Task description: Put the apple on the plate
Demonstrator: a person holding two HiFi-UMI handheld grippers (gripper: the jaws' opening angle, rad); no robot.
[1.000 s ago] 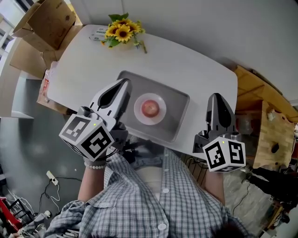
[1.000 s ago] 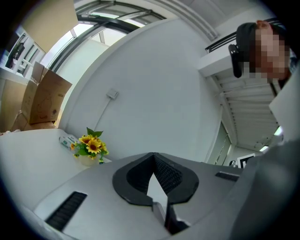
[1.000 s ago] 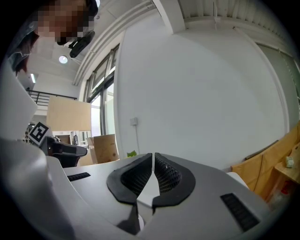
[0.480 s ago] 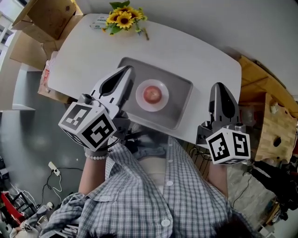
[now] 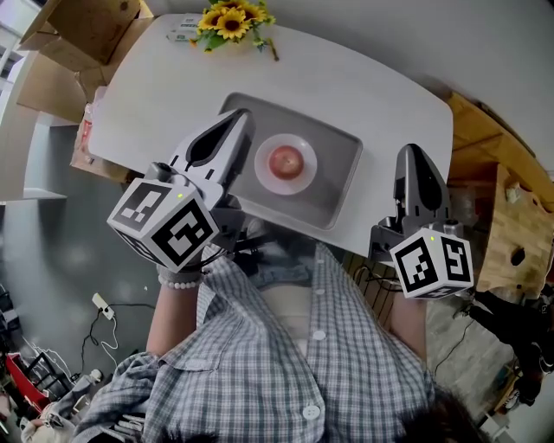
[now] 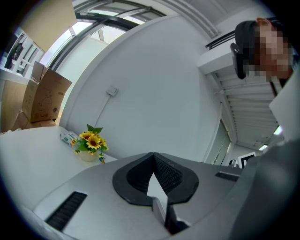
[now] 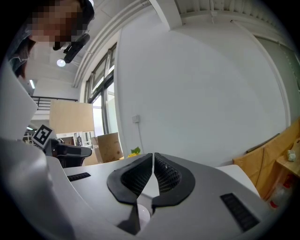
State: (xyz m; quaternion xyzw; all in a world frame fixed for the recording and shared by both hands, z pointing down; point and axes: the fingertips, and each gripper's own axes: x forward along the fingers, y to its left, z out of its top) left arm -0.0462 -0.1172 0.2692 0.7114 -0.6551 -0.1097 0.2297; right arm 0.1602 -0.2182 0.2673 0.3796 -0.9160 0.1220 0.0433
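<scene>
A red apple (image 5: 286, 161) rests in the middle of a white plate (image 5: 265, 176), which stands on a grey tray (image 5: 339, 185) on the white table (image 5: 173, 78). My left gripper (image 5: 240, 116) is held just left of the plate, above the tray's left edge, jaws shut and empty. My right gripper (image 5: 414, 152) hovers past the table's right front corner, well right of the tray, also shut on nothing. In the left gripper view (image 6: 153, 157) and the right gripper view (image 7: 153, 156) the jaw tips meet; neither shows the apple.
A sunflower pot (image 5: 227, 22) stands at the table's far edge, also in the left gripper view (image 6: 90, 143). Cardboard boxes (image 5: 74, 35) sit left of the table, wooden furniture (image 5: 506, 216) to the right. Cables (image 5: 104, 311) lie on the floor.
Both grippers have drifted slightly forward and up in the head view as the view shifted. The apple stays on the plate; both jaws remain shut.
</scene>
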